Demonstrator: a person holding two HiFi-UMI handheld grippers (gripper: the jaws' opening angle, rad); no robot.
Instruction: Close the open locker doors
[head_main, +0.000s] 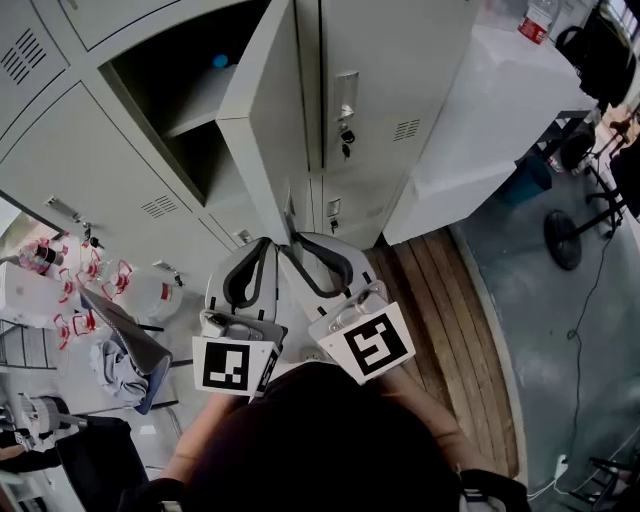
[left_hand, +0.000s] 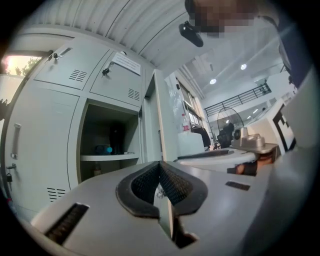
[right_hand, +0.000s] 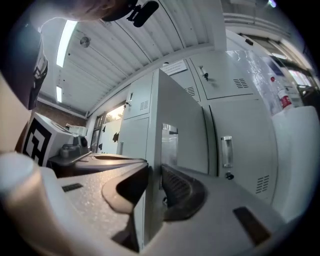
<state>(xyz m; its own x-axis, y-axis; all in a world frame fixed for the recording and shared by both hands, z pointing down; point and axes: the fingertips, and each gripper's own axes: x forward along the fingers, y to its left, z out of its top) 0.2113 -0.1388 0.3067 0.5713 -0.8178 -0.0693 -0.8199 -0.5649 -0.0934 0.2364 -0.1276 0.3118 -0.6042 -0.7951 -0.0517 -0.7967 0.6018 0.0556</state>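
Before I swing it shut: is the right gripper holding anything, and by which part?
Yes: the right gripper is clamped on the open locker door, by its free vertical edge.

A white counter (head_main: 500, 110) carries a red-labelled bottle (head_main: 538, 20) at its far end, a blue bin (head_main: 527, 178) and a black floor fan (head_main: 565, 238) stand on the grey floor (head_main: 560, 360) beside it, and wooden boards (head_main: 440, 300) run along its foot.

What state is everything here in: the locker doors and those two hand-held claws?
locker door: open, swung outward.
neighbouring door: closed.
left gripper: fingers shut on the locker door's edge.
right gripper: fingers shut on the locker door's edge.
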